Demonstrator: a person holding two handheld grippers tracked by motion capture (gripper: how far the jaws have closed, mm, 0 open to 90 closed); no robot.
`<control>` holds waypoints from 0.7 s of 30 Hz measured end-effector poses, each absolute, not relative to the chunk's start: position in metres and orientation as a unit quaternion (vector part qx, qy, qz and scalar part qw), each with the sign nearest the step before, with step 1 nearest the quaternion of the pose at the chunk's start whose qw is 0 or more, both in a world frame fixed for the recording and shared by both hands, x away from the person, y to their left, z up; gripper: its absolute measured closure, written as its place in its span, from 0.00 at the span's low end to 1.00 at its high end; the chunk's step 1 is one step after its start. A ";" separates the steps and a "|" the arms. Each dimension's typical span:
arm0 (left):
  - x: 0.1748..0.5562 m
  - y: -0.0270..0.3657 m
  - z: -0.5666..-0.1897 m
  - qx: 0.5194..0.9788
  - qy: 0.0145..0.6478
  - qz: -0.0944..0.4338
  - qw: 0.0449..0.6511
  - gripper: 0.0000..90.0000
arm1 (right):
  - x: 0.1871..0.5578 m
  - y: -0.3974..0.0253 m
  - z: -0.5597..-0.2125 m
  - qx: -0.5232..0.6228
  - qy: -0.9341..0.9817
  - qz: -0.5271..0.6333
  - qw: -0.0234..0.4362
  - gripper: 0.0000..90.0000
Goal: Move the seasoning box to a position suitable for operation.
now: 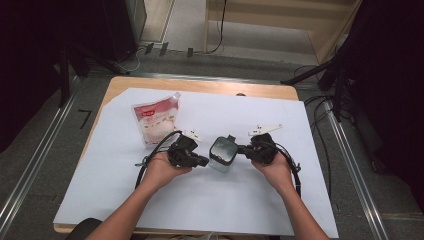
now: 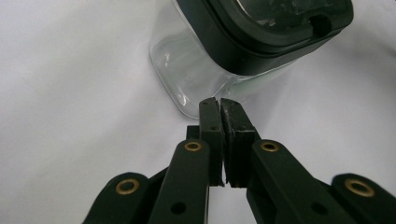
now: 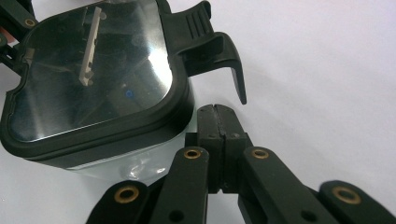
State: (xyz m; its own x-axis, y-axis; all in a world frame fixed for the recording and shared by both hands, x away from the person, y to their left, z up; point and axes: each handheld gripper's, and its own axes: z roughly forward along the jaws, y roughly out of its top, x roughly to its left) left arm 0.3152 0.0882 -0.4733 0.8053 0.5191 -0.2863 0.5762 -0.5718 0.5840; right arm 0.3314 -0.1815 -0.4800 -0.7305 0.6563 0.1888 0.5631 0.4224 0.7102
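Note:
A clear square jar (image 1: pixel 222 153) with a black-rimmed lid stands mid-table between my two grippers. My left gripper (image 1: pixel 204 161) is shut and empty, its tips right beside the jar's left side. In the left gripper view the jar's glass wall (image 2: pixel 196 70) sits just beyond the shut gripper (image 2: pixel 219 103). My right gripper (image 1: pixel 241 149) is also shut and empty, close to the jar's right side. The right gripper view shows the lid (image 3: pixel 93 79), its raised latch tab (image 3: pixel 210 44), and the shut gripper (image 3: pixel 215 111) just below that tab.
A white and red pouch (image 1: pixel 155 120) lies at the back left of the white sheet (image 1: pixel 280 205) covering the wooden table. Cables trail from both grippers. Dark stands and floor cables surround the table.

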 end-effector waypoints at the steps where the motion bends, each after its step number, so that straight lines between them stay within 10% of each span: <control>1: 0.315 0.088 -0.473 0.886 0.309 -0.041 0.344 0.99 | 0.331 -0.182 -0.480 0.363 0.841 0.397 0.059 1.00; 21: 0.323 0.092 -0.469 0.878 0.324 -0.028 0.351 0.99 | 0.321 -0.182 -0.480 0.370 0.842 0.390 0.055 1.00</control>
State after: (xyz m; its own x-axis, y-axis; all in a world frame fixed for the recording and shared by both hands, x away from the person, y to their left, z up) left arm 0.3230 0.0921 -0.4692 0.7890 0.5488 -0.2762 0.5878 -0.5435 0.5992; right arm 0.3210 -0.1818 -0.4802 -0.7203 0.6656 0.1954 0.5795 0.4225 0.6969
